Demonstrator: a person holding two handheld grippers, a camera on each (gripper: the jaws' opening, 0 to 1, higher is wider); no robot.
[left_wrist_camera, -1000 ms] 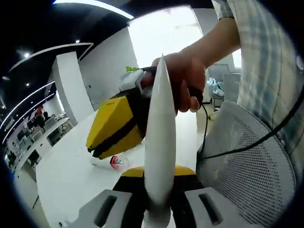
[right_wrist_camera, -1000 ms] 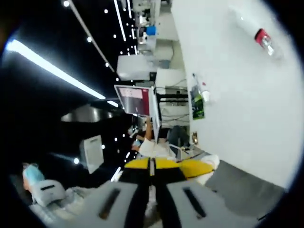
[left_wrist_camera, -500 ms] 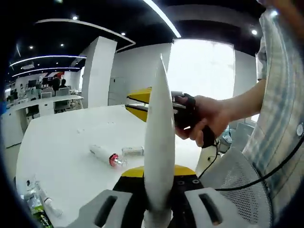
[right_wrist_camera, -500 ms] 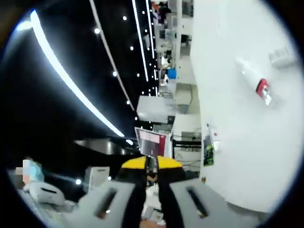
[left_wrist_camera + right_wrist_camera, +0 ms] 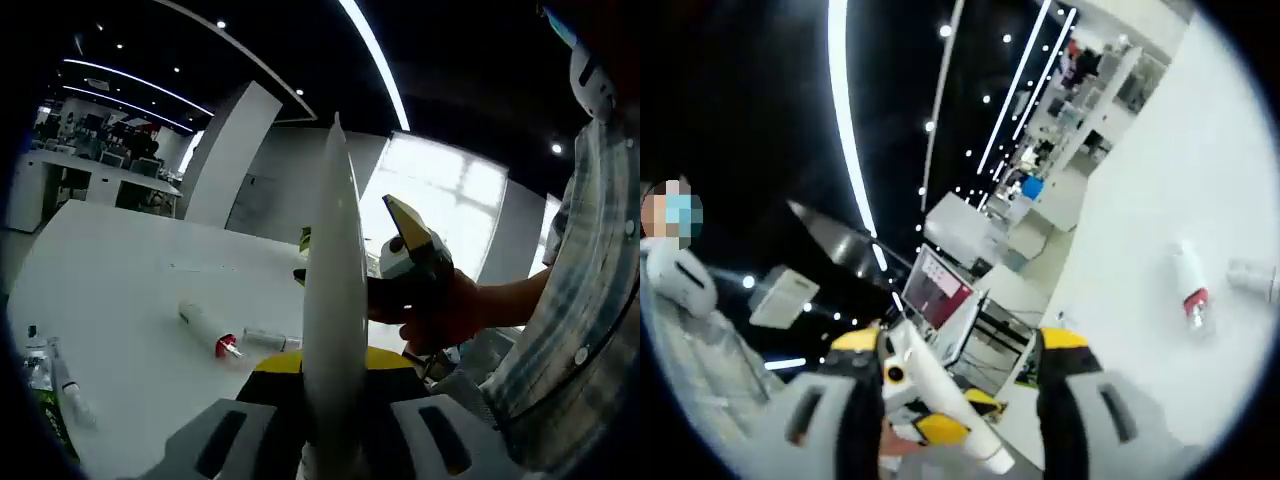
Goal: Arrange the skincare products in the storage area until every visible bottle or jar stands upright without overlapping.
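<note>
A long white tube [image 5: 334, 290] stands up between the jaws of my left gripper [image 5: 335, 375], which is shut on it. My right gripper [image 5: 400, 250], held in a person's hand, hovers just right of the tube's middle. In the right gripper view my right gripper [image 5: 960, 345] is open, jaws wide apart, and the white tube [image 5: 945, 400] with the left gripper [image 5: 940, 428] shows low between them. A white bottle with a red cap [image 5: 205, 330] and a small clear bottle [image 5: 270, 340] lie on their sides on the white table [image 5: 110, 290]. They show as the red-capped bottle [image 5: 1191, 285] and clear bottle [image 5: 1252, 276].
Several small bottles [image 5: 50, 385] stand at the table's near left edge. The person's checked sleeve [image 5: 580, 320] is at the right. Desks, a monitor [image 5: 940, 295] and ceiling lights lie beyond the table.
My right gripper's jaws have gone from shut to wide open, and it has turned so the tube and left gripper sit between them. Both views swung; the tube stays held.
</note>
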